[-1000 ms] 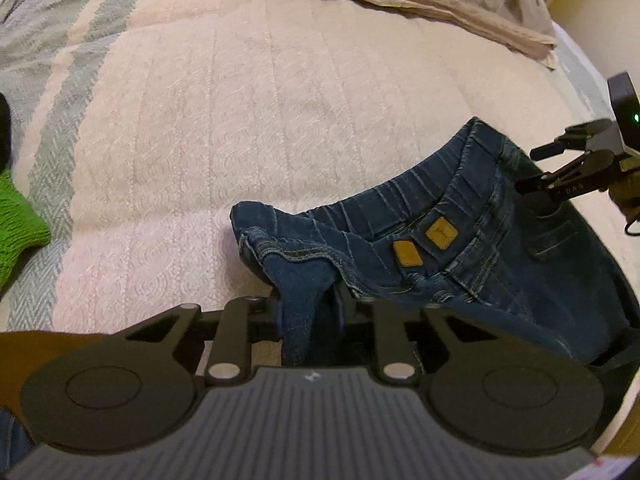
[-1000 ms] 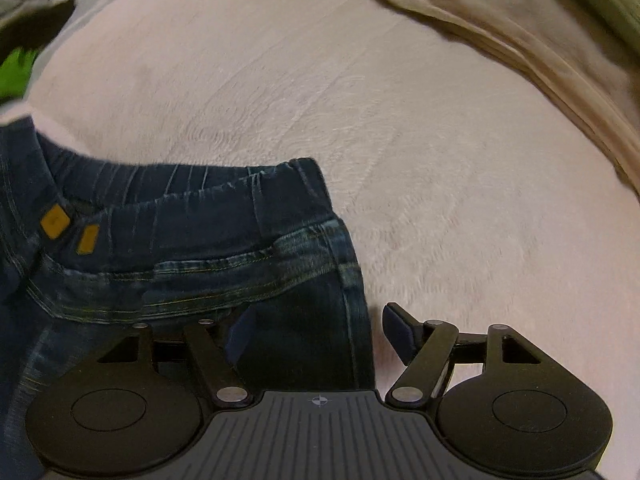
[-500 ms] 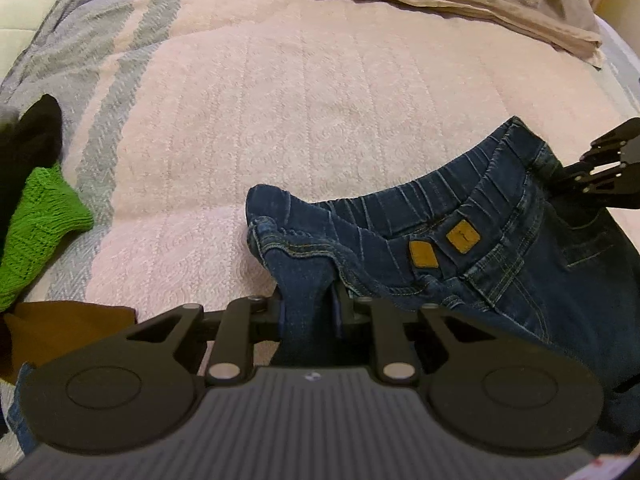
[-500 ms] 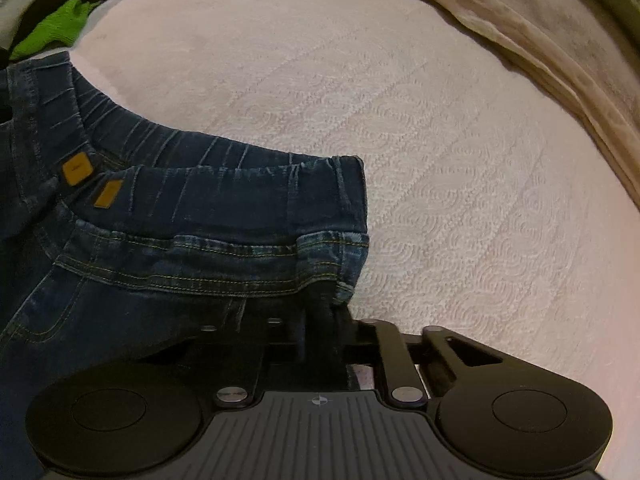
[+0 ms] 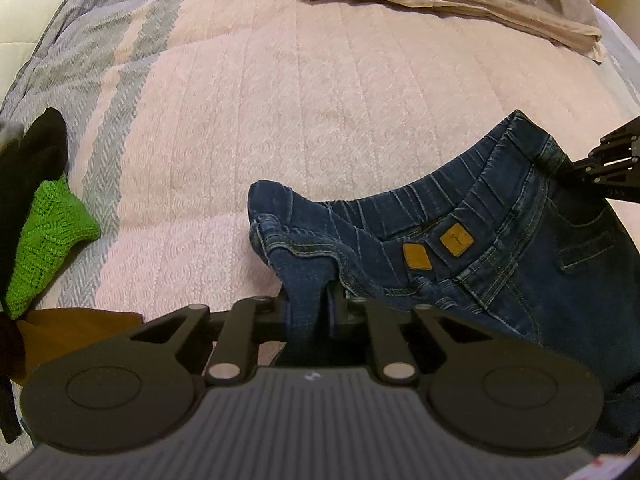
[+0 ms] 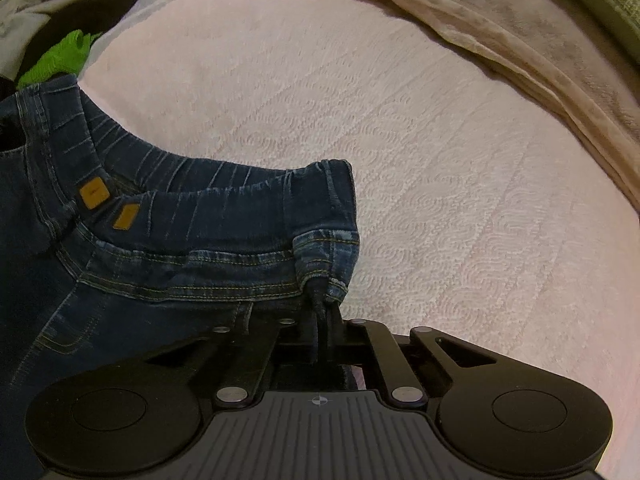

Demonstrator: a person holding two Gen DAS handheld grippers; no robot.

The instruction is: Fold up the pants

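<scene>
Left wrist: green knit (image 5: 48, 240); pants (image 5: 500, 240) pinched.

Pants (image 5: 500, 248) — dark blue denim, elastic waistband, two tan patches — waistband corners raised off the bed.

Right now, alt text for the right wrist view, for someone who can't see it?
The right gripper is shut on a pinch of dark blue jeans at the right end of the waistband, which bears two tan patches. They lie on a pink quilted bedspread. A beige cloth lies at upper right, and green and black garments at upper left.
</scene>
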